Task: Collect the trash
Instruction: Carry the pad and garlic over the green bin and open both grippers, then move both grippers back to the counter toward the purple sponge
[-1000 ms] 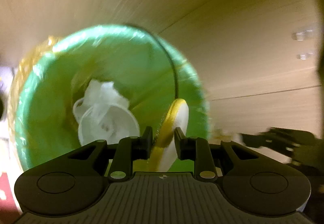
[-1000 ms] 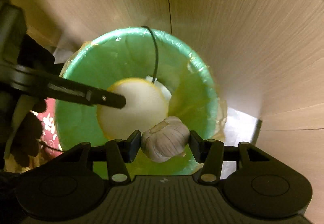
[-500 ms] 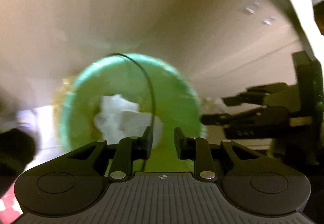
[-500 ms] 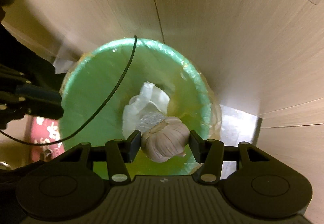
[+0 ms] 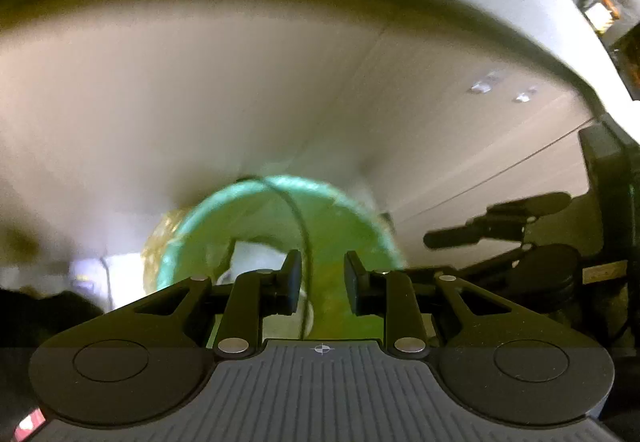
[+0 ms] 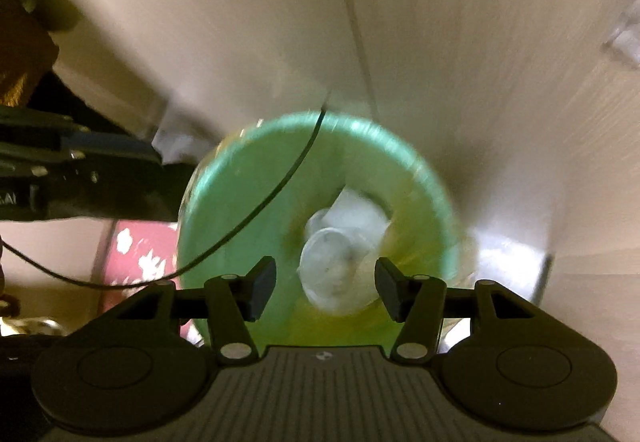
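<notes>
**Trash bin: both grippers empty above it, garlic no longer held**

The trash bin (image 6: 320, 178), round and lined with a green bag, stands on the floor against a pale wood-grain cabinet front (image 6: 460, 42). All places below are given relative to this bin.

Writing: no brand or label can be read on the bin or its contents. A few pale characters show on the dark gear left of the bin in the right wrist view, too blurred to read.

Contents: in the bottom of the bin lies white crumpled trash (image 6: 340, 254) with a clear round plastic piece among it; motion blur hides finer detail. A thin black cable (image 6: 248, 222) crosses the bin's mouth from its far rim toward the left.

Right gripper (image 6: 325, 288): above the bin, pointing down into it. Its jaws have just been opening and stand about half apart, with nothing between them. Half a second ago a garlic bulb sat between these pads; it is gone from them, and cannot be picked out in the blurred contents.

Left gripper (image 5: 322, 282): above the bin's near side, jaws a narrow gap apart and gripping nothing; the cable passes below that gap. One second ago a white and yellow disc was held there. The bin now appears smaller and lower in this view than before.

A red floral mat (image 6: 140, 254) lies on the floor left of the bin.
</notes>
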`<state>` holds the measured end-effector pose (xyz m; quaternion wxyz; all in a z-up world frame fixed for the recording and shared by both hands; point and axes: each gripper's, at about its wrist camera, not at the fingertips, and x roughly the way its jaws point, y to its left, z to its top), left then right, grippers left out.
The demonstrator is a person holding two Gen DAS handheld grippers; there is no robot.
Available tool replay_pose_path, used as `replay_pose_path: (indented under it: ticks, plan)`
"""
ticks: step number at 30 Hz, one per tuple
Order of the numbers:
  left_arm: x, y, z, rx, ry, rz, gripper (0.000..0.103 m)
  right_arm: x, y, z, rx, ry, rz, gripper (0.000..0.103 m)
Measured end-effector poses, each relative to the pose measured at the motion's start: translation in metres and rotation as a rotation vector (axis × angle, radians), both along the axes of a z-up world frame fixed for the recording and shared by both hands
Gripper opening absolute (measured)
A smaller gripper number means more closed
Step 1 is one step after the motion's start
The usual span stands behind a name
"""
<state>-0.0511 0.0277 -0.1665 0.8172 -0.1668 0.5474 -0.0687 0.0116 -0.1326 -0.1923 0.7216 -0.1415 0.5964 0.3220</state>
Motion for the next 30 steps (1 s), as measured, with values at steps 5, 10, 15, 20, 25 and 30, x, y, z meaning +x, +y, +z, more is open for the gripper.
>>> replay_pose_path:
  ticks: [5,10,15,20,25,30]
  plan:
    - [0.017,-0.028,0.044,0.008,-0.067,-0.089,0.026,-0.005,-0.023,0.059,-0.008,-0.215,0.0,0.055]
    - [0.041,-0.067,0.093,0.032,-0.147,-0.214,0.026,-0.006,-0.053,0.109,-0.031,-0.395,-0.041,0.055]
    - [0.066,-0.098,0.136,0.044,-0.237,-0.297,0.026,0.008,-0.09,0.171,0.044,-0.534,-0.159,0.055]
    - [0.103,-0.118,0.168,0.064,-0.301,-0.308,0.026,0.04,-0.125,0.224,0.14,-0.679,-0.253,0.055]
    - [0.141,-0.132,0.184,0.091,-0.33,-0.294,0.026,0.082,-0.143,0.241,0.16,-0.73,-0.297,0.055]
    - [0.183,-0.143,0.187,0.104,-0.319,-0.25,0.026,0.12,-0.15,0.236,0.179,-0.723,-0.325,0.055]
